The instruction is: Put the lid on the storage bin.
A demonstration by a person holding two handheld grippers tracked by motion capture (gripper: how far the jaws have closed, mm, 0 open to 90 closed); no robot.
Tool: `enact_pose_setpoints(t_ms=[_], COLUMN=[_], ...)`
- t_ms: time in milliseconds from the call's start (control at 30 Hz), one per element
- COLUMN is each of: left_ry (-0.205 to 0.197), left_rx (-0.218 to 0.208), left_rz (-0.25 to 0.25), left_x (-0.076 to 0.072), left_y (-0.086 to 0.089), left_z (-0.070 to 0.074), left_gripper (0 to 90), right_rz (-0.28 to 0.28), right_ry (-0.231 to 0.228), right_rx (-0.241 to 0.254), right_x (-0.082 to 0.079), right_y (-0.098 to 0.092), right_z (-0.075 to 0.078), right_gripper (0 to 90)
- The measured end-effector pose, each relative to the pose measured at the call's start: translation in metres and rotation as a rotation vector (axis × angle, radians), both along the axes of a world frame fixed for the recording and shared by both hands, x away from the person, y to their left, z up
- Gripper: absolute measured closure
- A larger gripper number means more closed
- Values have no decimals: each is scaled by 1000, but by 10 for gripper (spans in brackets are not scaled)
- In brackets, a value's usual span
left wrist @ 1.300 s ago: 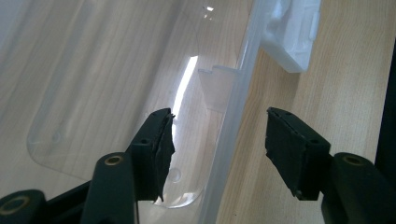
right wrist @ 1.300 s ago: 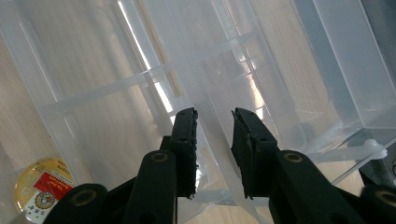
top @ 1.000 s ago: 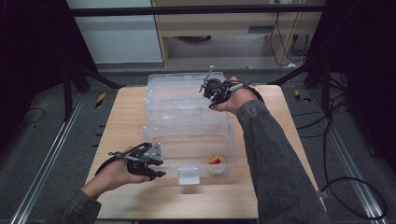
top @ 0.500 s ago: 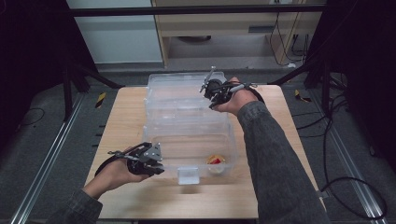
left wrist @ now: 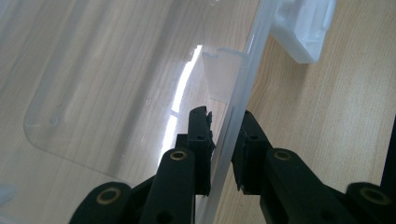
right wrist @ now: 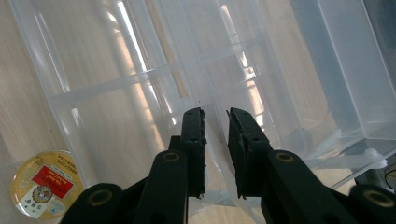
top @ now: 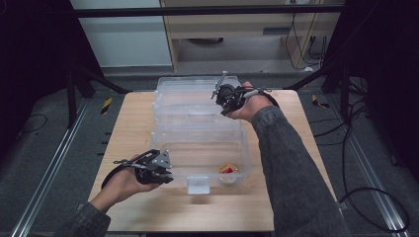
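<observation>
The clear plastic box point(top: 197, 148) lies open at the table's centre, its lid point(top: 192, 94) folded back toward 12 o'clock. A white latch point(top: 198, 185) sits on its 6 o'clock wall. A small round cup point(top: 227, 170) with a red-and-yellow top rests inside, toward 5 o'clock.

Left hand-held gripper point(left wrist: 223, 140) jaws closed onto clear bin point(left wrist: 116, 84) wall; right point(right wrist: 215, 140) narrowed.

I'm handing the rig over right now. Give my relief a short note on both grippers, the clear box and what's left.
Left gripper: jaws have just closed on the near wall of the clear box.
Right gripper: jaws have just closed on a far wall of the same box.
Box sits mid-table, white latch toward you, round yellow tin inside.
Done: both grips. Left: probably lifting or shifting the box.
</observation>
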State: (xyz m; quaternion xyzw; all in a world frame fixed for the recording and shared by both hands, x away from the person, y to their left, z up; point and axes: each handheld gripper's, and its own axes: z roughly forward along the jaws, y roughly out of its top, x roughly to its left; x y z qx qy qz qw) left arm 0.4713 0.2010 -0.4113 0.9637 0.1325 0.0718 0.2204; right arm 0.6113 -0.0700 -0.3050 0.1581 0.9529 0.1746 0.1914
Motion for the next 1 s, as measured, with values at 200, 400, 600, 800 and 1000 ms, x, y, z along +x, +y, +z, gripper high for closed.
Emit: enact_pose_setpoints(t_ms=[200, 400, 600, 800, 1000], left_ry=[1, -1, -14, -17, -15], left_rx=[0, -5, -6, -7, -12], left_rz=[2, 16, 33, 50, 61], left_x=[0, -1, -3, -4, -5], left_y=[0, 0, -1, -2, -2], left_z=[0, 0, -1, -1, -1], left_gripper=[782, 778, 772, 765, 761], right_rz=[13, 25, 32, 37, 44], right_ry=[3, 1, 7, 10, 12], right_rx=[-14, -24, -22, -18, -20], right_x=[1, 0, -2, -3, -6], right_y=[1, 2, 2, 3, 3], right_z=[1, 2, 3, 4, 5], right_gripper=[771, 778, 790, 800, 807])
